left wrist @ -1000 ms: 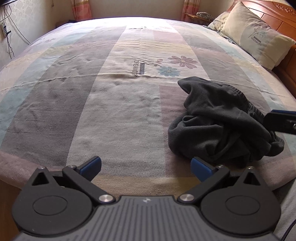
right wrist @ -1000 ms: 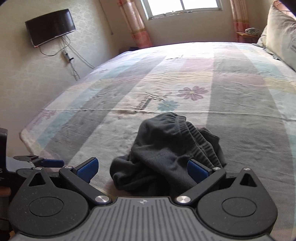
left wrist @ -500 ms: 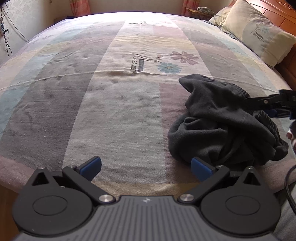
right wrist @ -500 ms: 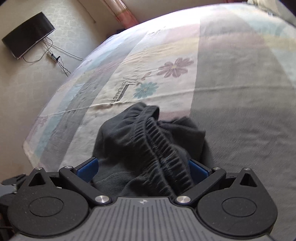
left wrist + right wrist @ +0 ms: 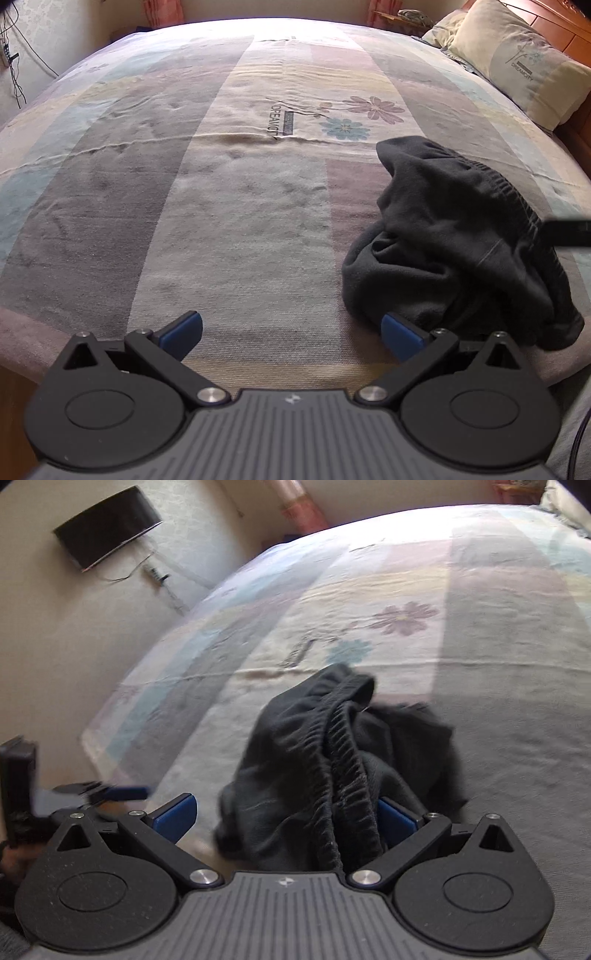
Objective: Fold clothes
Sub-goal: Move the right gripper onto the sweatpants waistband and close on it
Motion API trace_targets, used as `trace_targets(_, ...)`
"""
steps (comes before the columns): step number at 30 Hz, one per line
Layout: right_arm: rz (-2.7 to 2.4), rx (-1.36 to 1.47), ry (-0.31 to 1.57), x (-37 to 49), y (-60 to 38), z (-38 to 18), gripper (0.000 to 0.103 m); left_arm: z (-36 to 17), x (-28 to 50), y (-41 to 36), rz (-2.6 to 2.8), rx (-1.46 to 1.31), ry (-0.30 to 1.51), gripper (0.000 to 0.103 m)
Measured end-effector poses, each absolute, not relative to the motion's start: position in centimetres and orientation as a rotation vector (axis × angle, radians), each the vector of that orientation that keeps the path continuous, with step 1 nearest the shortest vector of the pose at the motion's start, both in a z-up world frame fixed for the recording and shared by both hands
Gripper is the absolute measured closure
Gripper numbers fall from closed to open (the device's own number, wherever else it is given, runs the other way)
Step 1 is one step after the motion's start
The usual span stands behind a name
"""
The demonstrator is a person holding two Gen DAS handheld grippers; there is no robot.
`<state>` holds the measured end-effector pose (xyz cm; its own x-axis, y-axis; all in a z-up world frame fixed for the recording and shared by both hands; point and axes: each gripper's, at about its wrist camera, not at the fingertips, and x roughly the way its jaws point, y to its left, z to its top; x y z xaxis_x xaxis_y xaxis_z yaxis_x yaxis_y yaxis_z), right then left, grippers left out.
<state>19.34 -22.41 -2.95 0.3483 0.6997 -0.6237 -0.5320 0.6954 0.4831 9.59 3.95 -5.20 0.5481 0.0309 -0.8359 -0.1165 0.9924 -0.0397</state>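
A crumpled dark grey garment (image 5: 454, 240) with an elastic ribbed waistband lies on the striped bedspread (image 5: 236, 206) near the bed's front edge. My left gripper (image 5: 291, 334) hovers open over bare bedspread just left of the heap, its right fingertip beside the cloth. The right gripper (image 5: 286, 818) is open, with the garment (image 5: 332, 768) and its waistband lying between the blue pads and reaching back to the gripper body. A dark part of the right gripper (image 5: 569, 232) pokes in at the garment's right side in the left wrist view.
A pillow (image 5: 517, 62) rests against the wooden headboard at the far right. A television (image 5: 107, 528) hangs on the wall with cables below it. The left gripper (image 5: 110, 794) and a hand show at the lower left of the right wrist view.
The right gripper has moved forward and down onto the garment, so the waistband now sits between its fingers. The left gripper stayed roughly in place, still open.
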Motion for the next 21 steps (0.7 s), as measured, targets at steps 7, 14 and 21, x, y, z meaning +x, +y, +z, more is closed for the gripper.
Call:
trace_targets(7, 0.801, 0.216, 0.942, 24.7, -20.6, -4.2, 0.000, -4.9, 9.2, 4.2, 0.105, -0.093, 0.983, 0.001)
trace_targets(14, 0.863, 0.144, 0.865, 20.8, -19.0, -2.4, 0.000, -5.0, 9.1, 5.2, 0.122, -0.111, 0.981, 0.001)
trace_targets(21, 0.859, 0.027, 0.810, 19.3, -17.8, -0.9, 0.000, -5.0, 8.5, 5.3, 0.109, -0.121, 0.974, 0.001)
